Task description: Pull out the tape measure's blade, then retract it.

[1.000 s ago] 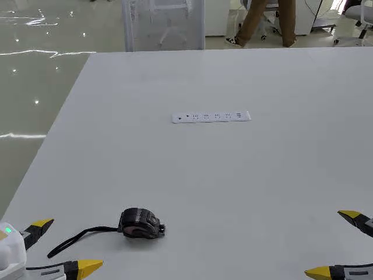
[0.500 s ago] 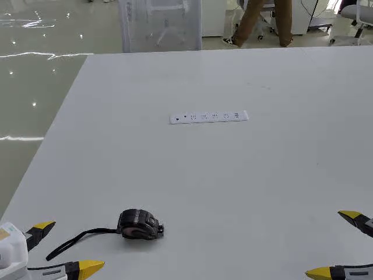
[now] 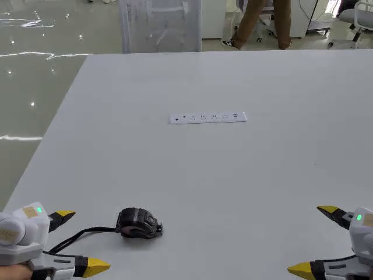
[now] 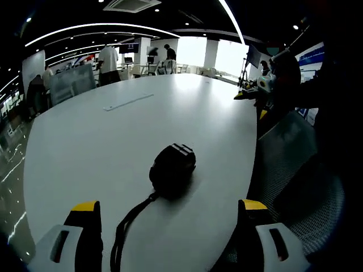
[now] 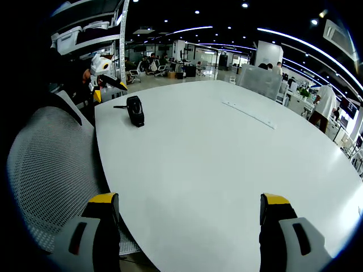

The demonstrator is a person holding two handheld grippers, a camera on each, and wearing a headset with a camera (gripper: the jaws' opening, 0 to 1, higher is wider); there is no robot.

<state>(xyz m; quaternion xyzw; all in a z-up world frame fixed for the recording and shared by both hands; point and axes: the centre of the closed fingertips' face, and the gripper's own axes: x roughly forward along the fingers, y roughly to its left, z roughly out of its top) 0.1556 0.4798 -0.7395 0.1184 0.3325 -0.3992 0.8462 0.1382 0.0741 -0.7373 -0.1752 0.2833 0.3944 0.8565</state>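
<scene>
Tape measure (image 3: 139, 223) is lying on the white table (image 3: 233, 175), just ahead of the left gripper (image 3: 87, 240) and a little toward its inner side. Its black case is closed up, with no blade showing out of it. The hook at the mouth is too small to make out, so it is probably fully wound in. Its black wrist strap (image 3: 76, 238) is trailing back from the case and passing between the left gripper's yellow-tipped jaws, which are standing wide apart and holding nothing. The right gripper (image 3: 309, 239) is hovering with the case well away on its left, its jaws likewise spread wide and empty. Beyond both grippers a white power strip (image 3: 208, 118) is lying flat further up the table. By the look of it the task is only starting. Neither claw is touching the case, so steadying it, drawing the blade out and letting it wind back in are all waiting to be done.
</scene>
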